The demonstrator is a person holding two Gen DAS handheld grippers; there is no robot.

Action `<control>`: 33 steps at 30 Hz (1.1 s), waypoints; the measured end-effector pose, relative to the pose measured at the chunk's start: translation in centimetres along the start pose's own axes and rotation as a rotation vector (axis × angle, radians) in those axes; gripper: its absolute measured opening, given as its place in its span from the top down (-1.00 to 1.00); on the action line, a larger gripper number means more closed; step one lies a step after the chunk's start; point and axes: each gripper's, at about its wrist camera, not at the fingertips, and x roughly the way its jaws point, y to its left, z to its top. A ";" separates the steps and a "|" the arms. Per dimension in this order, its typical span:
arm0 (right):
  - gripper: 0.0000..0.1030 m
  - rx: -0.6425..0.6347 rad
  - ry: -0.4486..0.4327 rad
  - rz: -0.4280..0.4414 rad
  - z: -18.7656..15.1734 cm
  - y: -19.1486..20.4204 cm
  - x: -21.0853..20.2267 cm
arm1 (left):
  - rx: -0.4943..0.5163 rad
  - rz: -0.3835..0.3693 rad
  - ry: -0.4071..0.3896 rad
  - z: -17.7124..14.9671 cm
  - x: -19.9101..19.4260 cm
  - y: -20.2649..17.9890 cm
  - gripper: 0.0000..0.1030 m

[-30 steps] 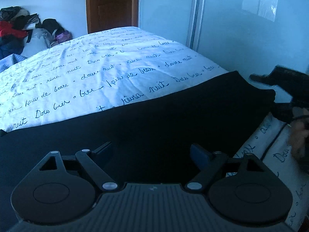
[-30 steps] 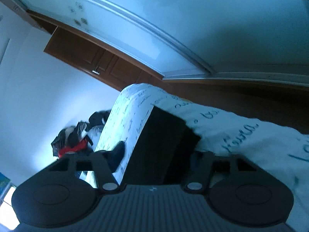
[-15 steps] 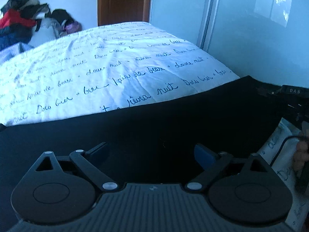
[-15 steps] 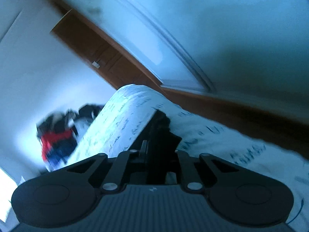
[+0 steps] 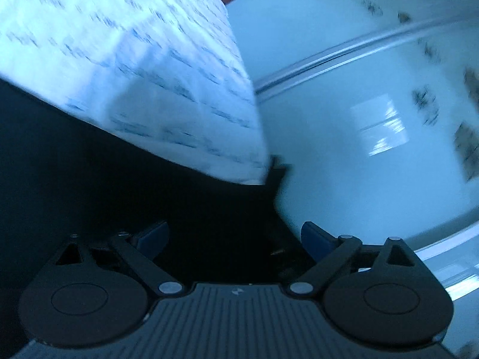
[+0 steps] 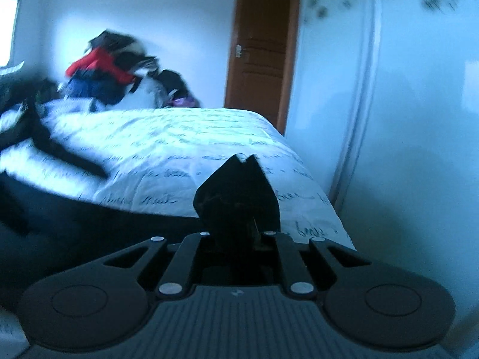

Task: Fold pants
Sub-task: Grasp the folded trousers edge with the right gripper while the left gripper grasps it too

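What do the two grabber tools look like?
Both look alike. The left gripper and right gripper have a dark grey ribbed body with a tiny white mark, two round black discs, black link bars and silver rivets. The left fingers have blue pads.

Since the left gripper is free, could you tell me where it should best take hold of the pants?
Grip the pants at their edge near the bed side, coming in low and level. The left gripper is open over flat cloth, and only an edge offers a fold to pinch.
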 end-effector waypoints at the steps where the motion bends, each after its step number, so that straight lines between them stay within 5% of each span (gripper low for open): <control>1: 0.81 -0.032 -0.007 0.001 -0.1 0.6 -0.3 | -0.022 -0.035 0.014 0.2 0.6 -0.1 -0.89; 9: 0.80 -0.234 -0.074 0.041 -0.6 3.8 -2.8 | -0.168 -0.084 0.062 1.8 4.5 0.7 -0.78; 12: 0.80 -0.360 -0.099 0.050 -1.4 5.7 -3.6 | -0.164 -0.060 0.076 2.2 4.8 0.9 -0.50; 14: 0.80 -0.418 -0.114 0.061 -1.9 6.7 -4.0 | -0.155 -0.028 0.099 2.3 5.2 1.3 -0.02; 17: 0.80 -0.464 -0.107 0.047 -2.5 7.4 -4.1 | -0.106 0.039 0.131 2.1 5.8 1.3 0.43; 20: 0.76 -0.463 -0.081 0.041 -2.5 7.3 -4.0 | -0.048 0.068 0.127 1.5 5.8 1.3 0.62; 22: 0.54 -0.470 -0.055 0.033 -2.4 7.5 -4.0 | -0.007 0.088 0.120 1.4 5.9 0.9 0.66; 24: 0.00 -0.489 -0.047 0.005 -2.7 7.5 -4.2 | 0.047 0.112 0.107 1.0 5.9 0.5 0.67; 25: -0.08 -0.497 -0.048 -0.015 -2.8 7.6 -4.4 | 0.072 0.123 0.100 0.9 5.8 0.1 0.67; 28: -0.02 -0.489 -0.040 -0.016 -3.1 7.4 -5.1 | 0.124 0.138 0.085 0.8 5.9 -0.4 0.72; 30: 0.41 -0.454 -0.025 -0.006 -3.0 6.9 -5.2 | 0.138 0.140 0.076 0.3 5.7 -0.5 0.73; 33: 0.73 -0.430 -0.009 -0.002 -2.7 6.8 -5.2 | 0.163 0.147 0.066 -0.2 5.2 -0.4 0.75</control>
